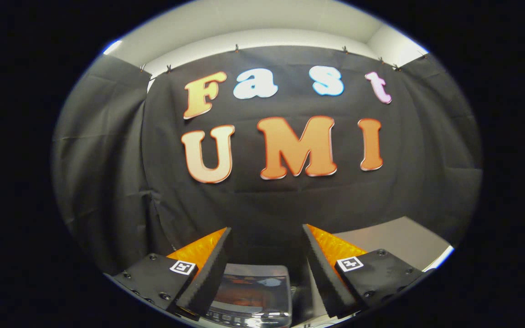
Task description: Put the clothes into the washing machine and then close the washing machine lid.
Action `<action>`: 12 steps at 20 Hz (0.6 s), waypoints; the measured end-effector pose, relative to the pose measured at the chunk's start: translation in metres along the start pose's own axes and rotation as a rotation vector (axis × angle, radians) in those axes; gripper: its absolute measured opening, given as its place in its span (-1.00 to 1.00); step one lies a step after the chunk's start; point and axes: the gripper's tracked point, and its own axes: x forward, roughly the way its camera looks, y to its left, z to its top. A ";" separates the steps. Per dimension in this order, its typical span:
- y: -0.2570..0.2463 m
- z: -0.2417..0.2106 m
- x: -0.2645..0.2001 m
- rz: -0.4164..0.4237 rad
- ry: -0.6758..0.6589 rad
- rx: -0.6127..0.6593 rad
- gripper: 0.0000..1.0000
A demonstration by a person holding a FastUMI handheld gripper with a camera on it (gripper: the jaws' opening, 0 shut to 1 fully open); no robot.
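Note:
My gripper [267, 237] is held high and level, facing the booth's black cloth wall, and it stands open with nothing between its fingers. Low between the two fingers I see the top of the washing machine [253, 291]. Its glossy dark lid lies flat with reflections on it, and a strip of buttons runs along its near edge. The machine sits below the fingertips and a little behind them.
A pale tabletop [399, 239] runs to the right beyond the right finger, ending at the cloth wall. The black cloth wall [107, 182] closes the space ahead and on the left.

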 end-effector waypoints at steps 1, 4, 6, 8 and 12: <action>-0.020 0.009 -0.015 -0.009 -0.012 -0.008 0.95; -0.081 0.026 -0.059 -0.025 -0.041 -0.011 0.95; -0.118 0.027 -0.084 -0.017 -0.032 -0.009 0.95; -0.155 0.024 -0.108 -0.023 -0.019 -0.011 0.95; -0.217 0.030 -0.146 -0.080 -0.040 -0.034 0.94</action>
